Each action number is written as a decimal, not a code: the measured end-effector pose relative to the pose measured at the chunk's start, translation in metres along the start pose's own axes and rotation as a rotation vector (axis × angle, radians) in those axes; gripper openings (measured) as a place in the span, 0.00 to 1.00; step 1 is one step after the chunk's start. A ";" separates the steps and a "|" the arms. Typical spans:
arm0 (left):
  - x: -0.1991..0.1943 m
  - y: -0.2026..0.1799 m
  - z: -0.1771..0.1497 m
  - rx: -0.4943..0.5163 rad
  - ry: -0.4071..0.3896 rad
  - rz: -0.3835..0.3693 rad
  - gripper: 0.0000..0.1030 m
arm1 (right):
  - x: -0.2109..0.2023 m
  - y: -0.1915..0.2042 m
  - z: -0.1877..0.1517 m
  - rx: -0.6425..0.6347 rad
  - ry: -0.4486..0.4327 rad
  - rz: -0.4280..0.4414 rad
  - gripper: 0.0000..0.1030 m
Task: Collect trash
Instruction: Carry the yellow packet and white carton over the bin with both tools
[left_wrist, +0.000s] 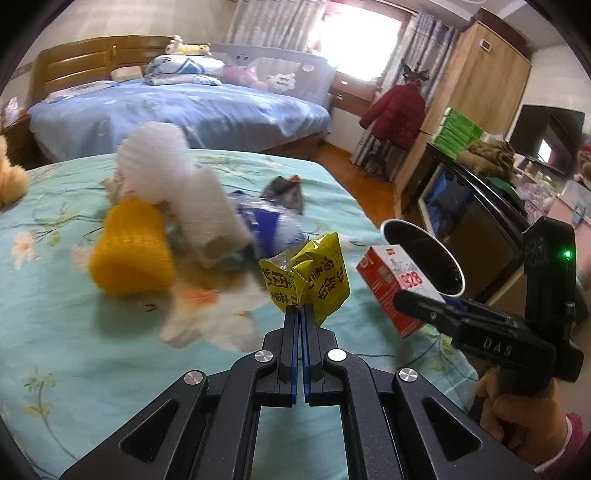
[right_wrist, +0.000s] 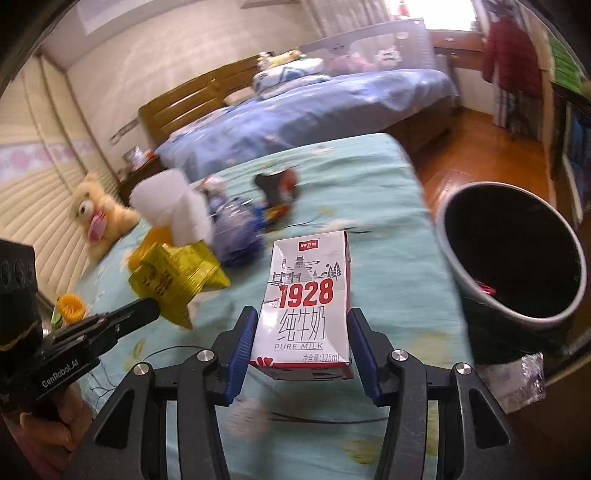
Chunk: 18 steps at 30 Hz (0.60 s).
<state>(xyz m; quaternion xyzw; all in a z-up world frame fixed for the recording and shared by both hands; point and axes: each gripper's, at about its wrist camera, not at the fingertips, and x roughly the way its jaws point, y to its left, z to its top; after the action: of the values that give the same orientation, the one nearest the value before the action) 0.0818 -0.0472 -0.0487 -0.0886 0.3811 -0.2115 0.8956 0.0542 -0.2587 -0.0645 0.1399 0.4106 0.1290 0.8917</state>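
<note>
My left gripper (left_wrist: 300, 308) is shut on a crumpled yellow packet (left_wrist: 306, 275) and holds it above the teal bedspread (left_wrist: 74, 332); it also shows in the right wrist view (right_wrist: 177, 280). My right gripper (right_wrist: 301, 321) is shut on a white and red 1928 milk carton (right_wrist: 306, 299), held upright above the bed; the carton also shows in the left wrist view (left_wrist: 395, 288). A dark round bin (right_wrist: 513, 258) stands just right of the carton, beside the bed edge, with something red inside.
More trash lies on the bed: yellow foam net (left_wrist: 129, 254), white foam sleeves (left_wrist: 177, 184), a blue wrapper (left_wrist: 266, 221), a dark wrapper (left_wrist: 284, 192). A plush bear (right_wrist: 98, 218) sits at the left. A blue bed (left_wrist: 177, 110) lies beyond; wooden floor (right_wrist: 480, 155) at right.
</note>
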 end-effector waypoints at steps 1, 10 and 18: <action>0.003 -0.002 0.001 0.004 0.003 -0.004 0.00 | -0.002 -0.006 0.001 0.011 -0.003 -0.003 0.49; 0.032 -0.036 0.018 0.064 0.035 -0.039 0.00 | -0.019 -0.050 0.007 0.089 -0.036 -0.033 0.49; 0.061 -0.060 0.029 0.102 0.053 -0.066 0.00 | -0.031 -0.084 0.014 0.137 -0.058 -0.074 0.49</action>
<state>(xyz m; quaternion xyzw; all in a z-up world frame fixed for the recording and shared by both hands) 0.1223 -0.1285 -0.0488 -0.0496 0.3905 -0.2622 0.8811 0.0550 -0.3490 -0.0640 0.1889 0.3975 0.0636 0.8957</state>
